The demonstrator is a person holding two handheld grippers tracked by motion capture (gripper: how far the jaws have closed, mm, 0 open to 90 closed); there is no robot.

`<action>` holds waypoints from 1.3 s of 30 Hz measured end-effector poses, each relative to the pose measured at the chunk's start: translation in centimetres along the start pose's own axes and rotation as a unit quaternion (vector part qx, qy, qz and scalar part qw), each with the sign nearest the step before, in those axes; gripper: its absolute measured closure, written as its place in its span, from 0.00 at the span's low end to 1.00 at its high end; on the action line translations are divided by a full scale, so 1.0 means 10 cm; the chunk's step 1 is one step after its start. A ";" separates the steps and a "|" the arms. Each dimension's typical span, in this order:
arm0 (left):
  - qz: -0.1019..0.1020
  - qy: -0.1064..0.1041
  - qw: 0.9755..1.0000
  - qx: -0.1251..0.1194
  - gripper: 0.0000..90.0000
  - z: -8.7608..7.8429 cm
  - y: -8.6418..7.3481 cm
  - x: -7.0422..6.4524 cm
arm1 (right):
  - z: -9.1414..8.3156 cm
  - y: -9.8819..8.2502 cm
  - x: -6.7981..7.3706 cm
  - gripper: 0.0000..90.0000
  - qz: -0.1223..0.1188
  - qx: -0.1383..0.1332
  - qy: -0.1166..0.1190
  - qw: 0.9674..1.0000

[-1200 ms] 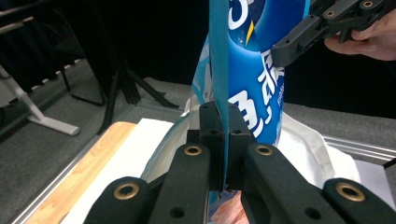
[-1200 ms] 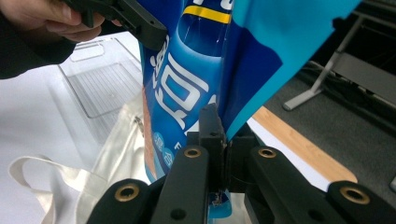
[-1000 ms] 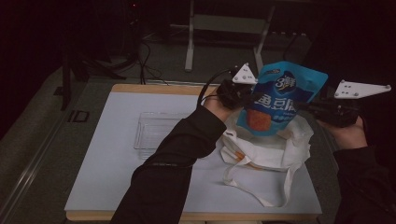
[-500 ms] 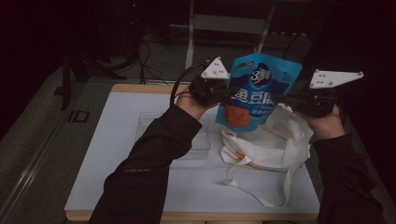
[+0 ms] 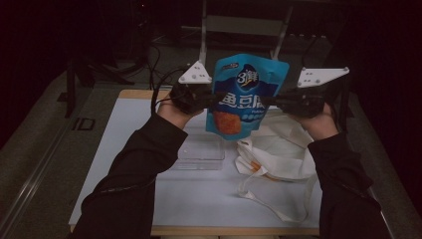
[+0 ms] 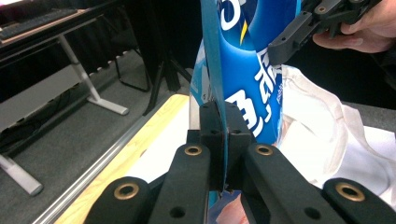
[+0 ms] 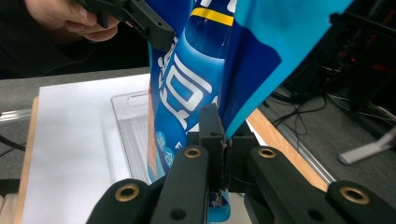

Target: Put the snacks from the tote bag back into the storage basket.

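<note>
The white table (image 5: 199,199) is bearing a crumpled white tote bag (image 5: 278,154) and, just left of the bag, a clear plastic tray (image 5: 201,154). Above both, a blue snack pouch (image 5: 244,97) is hanging upright in the air, the left gripper (image 5: 211,99) pinching its left edge and the right gripper (image 5: 271,99) pinching its right edge, jaws clamped tight on the film. The pouch is already out of the bag; setting it down, probably into the tray, is still waiting.

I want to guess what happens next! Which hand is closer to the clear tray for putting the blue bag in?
Probably the left. Both tongs, left tongs and right tongs, pinch the blue bag by its edges, but the clear tray lies below the left hand; the right hand hangs over the white cloth bag.
</note>
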State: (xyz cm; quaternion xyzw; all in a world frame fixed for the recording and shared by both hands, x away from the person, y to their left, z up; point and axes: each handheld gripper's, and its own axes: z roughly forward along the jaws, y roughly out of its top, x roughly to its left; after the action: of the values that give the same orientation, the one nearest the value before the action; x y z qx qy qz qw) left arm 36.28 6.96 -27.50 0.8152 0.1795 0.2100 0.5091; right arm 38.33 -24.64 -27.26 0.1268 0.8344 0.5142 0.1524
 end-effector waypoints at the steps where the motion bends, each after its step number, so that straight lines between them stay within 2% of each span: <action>1: -0.003 0.005 1.000 0.000 1.00 -0.07 -0.05 0.04 | 0.08 0.04 0.02 0.99 -0.004 0.000 0.005 1.000; 13: -0.024 0.037 0.999 0.007 1.00 -0.44 -0.35 0.20 | 0.64 0.22 0.10 0.99 -0.015 0.003 0.046 0.999; 17: -0.034 0.054 0.998 0.002 1.00 -0.58 -0.48 0.24 | 0.80 0.26 0.13 0.99 -0.017 0.000 0.060 0.998; 20: -0.037 0.059 0.998 0.002 1.00 -0.63 -0.52 0.26 | 0.87 0.28 0.14 0.99 -0.020 -0.001 0.065 0.998; 21: -0.041 0.061 0.997 0.002 1.00 -0.66 -0.58 0.29 | 0.94 0.29 0.15 0.99 -0.018 -0.002 0.071 0.997; 27: -0.054 0.071 0.996 0.010 1.00 -0.67 -0.78 0.35 | 1.17 0.22 0.17 0.99 -0.013 0.006 0.079 0.997; 39: -0.081 0.062 0.995 0.023 1.00 -0.58 -1.20 0.41 | 1.49 -0.06 0.22 0.99 0.006 0.023 0.096 0.995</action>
State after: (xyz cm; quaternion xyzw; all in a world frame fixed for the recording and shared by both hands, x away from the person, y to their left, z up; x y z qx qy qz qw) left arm 35.72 18.45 -35.44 0.7952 0.2809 0.2139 0.4931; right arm 42.03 -11.92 -34.41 0.0852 0.8563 0.5051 0.0659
